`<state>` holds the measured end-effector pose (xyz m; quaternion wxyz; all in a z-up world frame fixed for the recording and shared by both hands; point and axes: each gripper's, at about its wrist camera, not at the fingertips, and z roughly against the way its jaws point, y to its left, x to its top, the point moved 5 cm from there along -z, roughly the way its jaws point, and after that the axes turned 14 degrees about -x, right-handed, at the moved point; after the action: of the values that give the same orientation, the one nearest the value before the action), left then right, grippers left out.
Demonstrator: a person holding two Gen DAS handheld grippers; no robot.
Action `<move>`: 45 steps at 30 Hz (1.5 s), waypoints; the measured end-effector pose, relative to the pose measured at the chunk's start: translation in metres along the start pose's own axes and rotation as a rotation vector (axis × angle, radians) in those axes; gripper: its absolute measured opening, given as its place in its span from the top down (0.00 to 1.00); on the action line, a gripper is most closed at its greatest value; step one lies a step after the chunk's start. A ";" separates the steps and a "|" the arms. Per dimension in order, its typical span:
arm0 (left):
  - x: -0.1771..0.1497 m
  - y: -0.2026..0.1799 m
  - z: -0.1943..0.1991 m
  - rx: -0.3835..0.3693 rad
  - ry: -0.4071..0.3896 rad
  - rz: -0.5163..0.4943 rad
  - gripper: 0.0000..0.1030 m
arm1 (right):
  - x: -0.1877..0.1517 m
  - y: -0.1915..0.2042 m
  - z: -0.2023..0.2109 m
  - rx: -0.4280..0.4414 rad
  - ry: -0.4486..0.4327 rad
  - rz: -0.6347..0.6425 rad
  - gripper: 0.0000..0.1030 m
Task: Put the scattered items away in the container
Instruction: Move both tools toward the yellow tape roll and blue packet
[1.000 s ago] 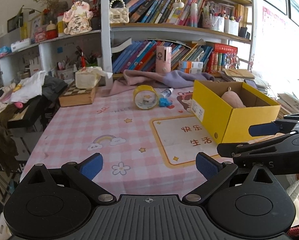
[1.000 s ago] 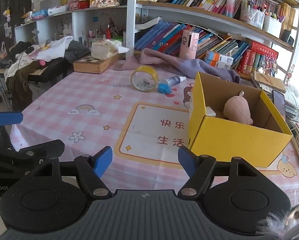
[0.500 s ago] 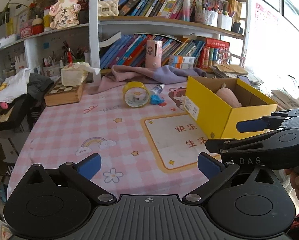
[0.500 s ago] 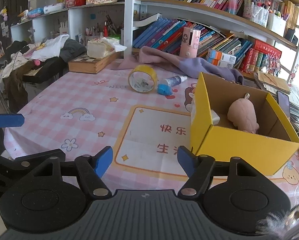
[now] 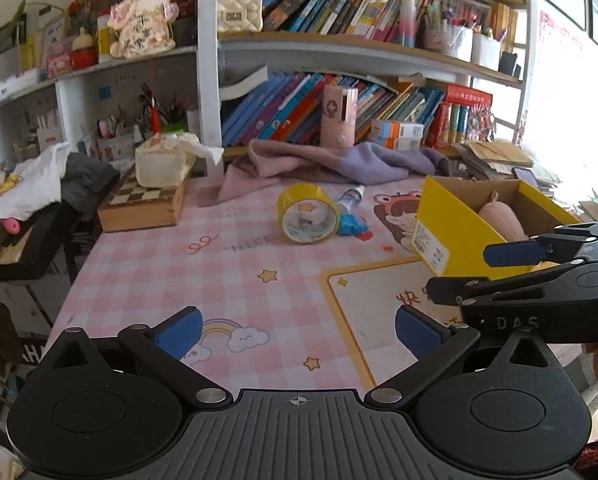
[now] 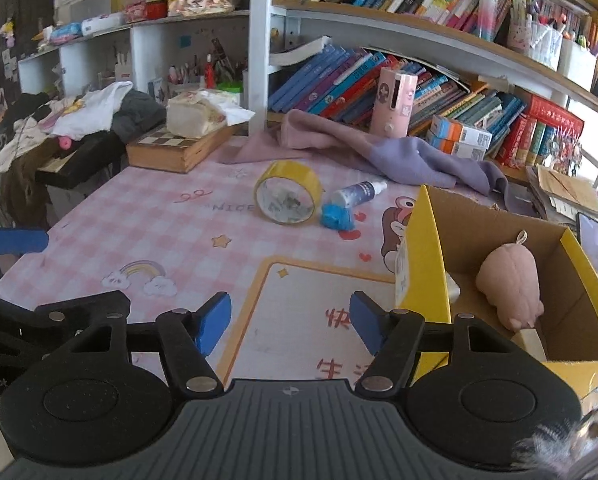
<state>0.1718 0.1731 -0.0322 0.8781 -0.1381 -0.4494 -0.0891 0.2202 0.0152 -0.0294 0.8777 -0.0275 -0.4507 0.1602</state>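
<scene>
A yellow cardboard box [image 6: 423, 248] stands on the right of the pink checked table [image 6: 147, 224] and holds a pink plush toy [image 6: 509, 284]; the box also shows in the left wrist view [image 5: 451, 228]. A yellow tape roll [image 6: 289, 194], a small spray bottle [image 6: 359, 192] and a blue item [image 6: 337, 216] lie together mid-table, far ahead of both grippers. The tape roll also shows in the left wrist view [image 5: 307, 214]. My left gripper [image 5: 297, 330] is open and empty over the near table edge. My right gripper [image 6: 291, 322] is open and empty beside the box's near left corner.
A purple and pink cloth [image 6: 379, 152] lies at the table's back. A chessboard box [image 6: 175, 148] with a tissue pack [image 6: 195, 116] sits back left. Bookshelves [image 6: 419, 80] rise behind. Clothes [image 6: 79, 116] pile on a stand to the left.
Both grippers have moved forward over the table toward the tape roll and bottle, which look larger now. Both stay open and empty.
</scene>
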 end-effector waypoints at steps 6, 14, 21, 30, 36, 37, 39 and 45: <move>0.006 0.007 -0.025 -0.025 0.045 0.003 0.00 | 0.006 -0.006 -0.026 -0.013 0.049 -0.023 0.38; 0.026 0.017 -0.058 -0.035 0.071 -0.026 0.00 | 0.026 -0.016 -0.058 -0.028 0.064 -0.073 0.38; 0.042 0.028 -0.083 -0.036 0.077 -0.035 0.00 | 0.043 -0.017 -0.083 -0.031 0.069 -0.083 0.38; 0.046 0.039 -0.124 -0.053 0.123 -0.033 0.00 | 0.064 -0.016 -0.123 -0.034 0.112 -0.110 0.38; 0.052 0.041 -0.151 -0.045 0.117 -0.076 0.00 | 0.071 -0.020 -0.155 -0.046 0.183 -0.145 0.41; 0.053 0.042 -0.156 -0.041 0.115 -0.080 0.00 | 0.072 -0.021 -0.160 -0.048 0.195 -0.152 0.41; 0.055 0.043 -0.166 -0.035 0.110 -0.082 0.00 | 0.075 -0.023 -0.170 -0.053 0.212 -0.168 0.42; 0.059 0.047 -0.192 -0.032 0.094 -0.078 0.00 | 0.083 -0.025 -0.192 -0.063 0.227 -0.167 0.45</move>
<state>0.3659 0.1533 -0.0993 0.8917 -0.1303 -0.4112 -0.1367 0.4253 0.0354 -0.0731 0.9321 -0.0356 -0.3541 0.0682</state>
